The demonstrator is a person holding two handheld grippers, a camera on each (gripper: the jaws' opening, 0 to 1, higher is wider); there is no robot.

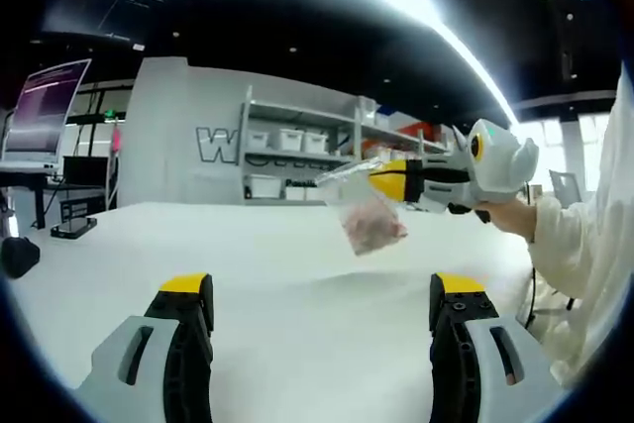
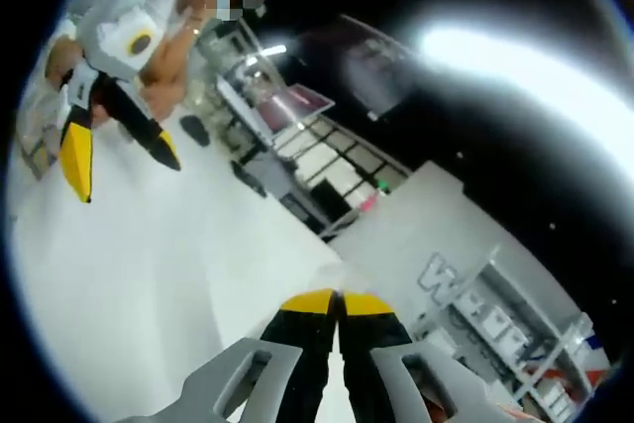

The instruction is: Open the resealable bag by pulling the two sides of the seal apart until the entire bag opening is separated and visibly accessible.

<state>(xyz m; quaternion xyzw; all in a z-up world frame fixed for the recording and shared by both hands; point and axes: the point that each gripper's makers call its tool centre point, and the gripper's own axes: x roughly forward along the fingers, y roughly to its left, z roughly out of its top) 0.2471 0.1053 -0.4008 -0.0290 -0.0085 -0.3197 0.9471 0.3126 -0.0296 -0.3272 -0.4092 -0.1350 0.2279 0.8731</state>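
Note:
A clear resealable bag with pinkish contents hangs in the air above the white table. The right gripper reaches in from the right of the left gripper view, held by a hand in a white sleeve, and is shut on the bag's top edge. My left gripper is open and empty, low over the table and well short of the bag. In the right gripper view its own jaws are pressed together, and the left gripper appears open at the upper left.
Metal shelving with white bins stands beyond the table's far edge. A monitor and small black items sit at the table's left. A person's white sleeve is at the right.

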